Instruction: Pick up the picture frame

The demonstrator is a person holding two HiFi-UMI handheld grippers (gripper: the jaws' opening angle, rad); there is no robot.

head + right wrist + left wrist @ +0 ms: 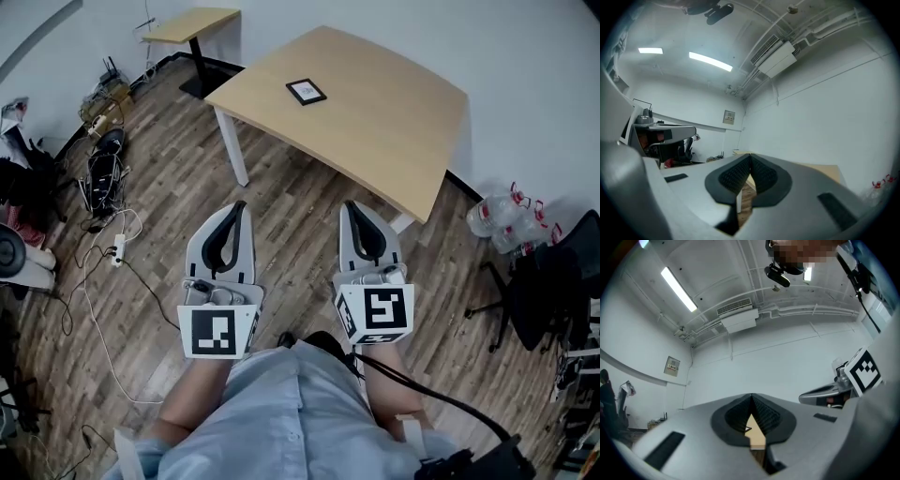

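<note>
A small black picture frame (306, 91) lies flat on the light wooden table (375, 122), toward its far side. Both grippers hang over the wooden floor, short of the table's near edge and well away from the frame. My left gripper (238, 207) is shut with nothing in it, its jaws meeting at the tips. To its right, my right gripper (350, 206) is also shut and empty. In the left gripper view the gripper (751, 396) has closed jaws, and the tabletop and the frame (746, 429) show through the slit below. The right gripper view shows that gripper (750, 157) shut, with the table leg (738, 202) behind.
A second small table (192, 25) stands at the back left. Cables and a power strip (117, 249) trail over the floor at left, near a dark bag (102, 173). Water bottles (511, 220) and a black office chair (548, 291) sit at right.
</note>
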